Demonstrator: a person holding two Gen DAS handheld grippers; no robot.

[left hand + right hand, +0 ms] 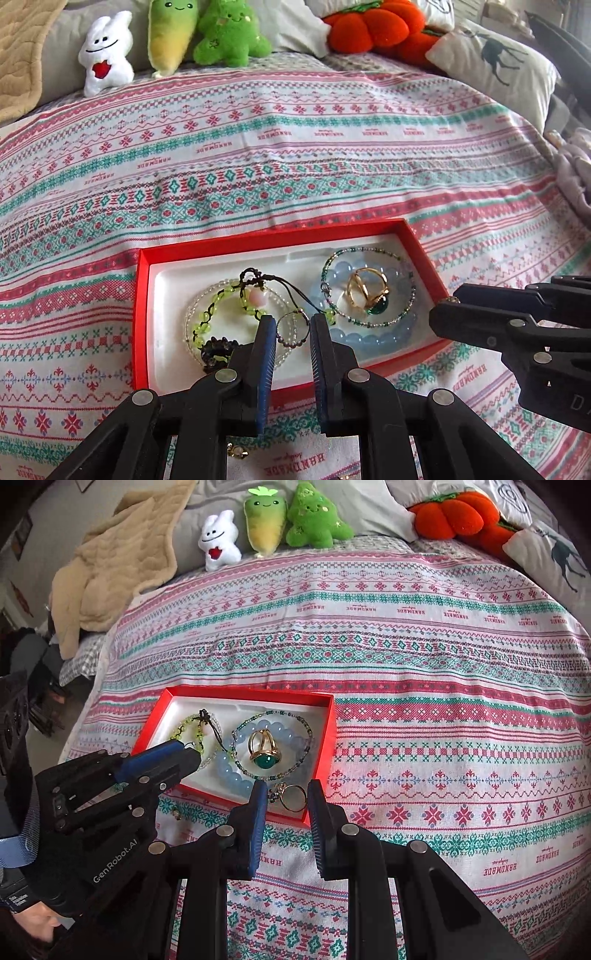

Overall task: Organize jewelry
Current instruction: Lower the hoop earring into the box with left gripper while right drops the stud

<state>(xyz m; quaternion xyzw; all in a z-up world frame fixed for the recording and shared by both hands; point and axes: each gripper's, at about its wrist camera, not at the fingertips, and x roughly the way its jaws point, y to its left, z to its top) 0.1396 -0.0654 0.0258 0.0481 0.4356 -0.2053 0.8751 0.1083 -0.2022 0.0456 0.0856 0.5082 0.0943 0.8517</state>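
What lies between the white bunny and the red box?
Only bare bedspread lies between the bunny and the box. The right wrist view shows it best, and the left wrist view agrees.

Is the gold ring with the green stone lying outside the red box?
No, the gold ring with the green stone lies inside the red box, encircled by the blue bead bracelet.

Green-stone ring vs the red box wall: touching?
Apart. The right wrist view shows the green-stone ring lying inside the loop of the blue bead bracelet, whose beads sit between it and the red box wall.
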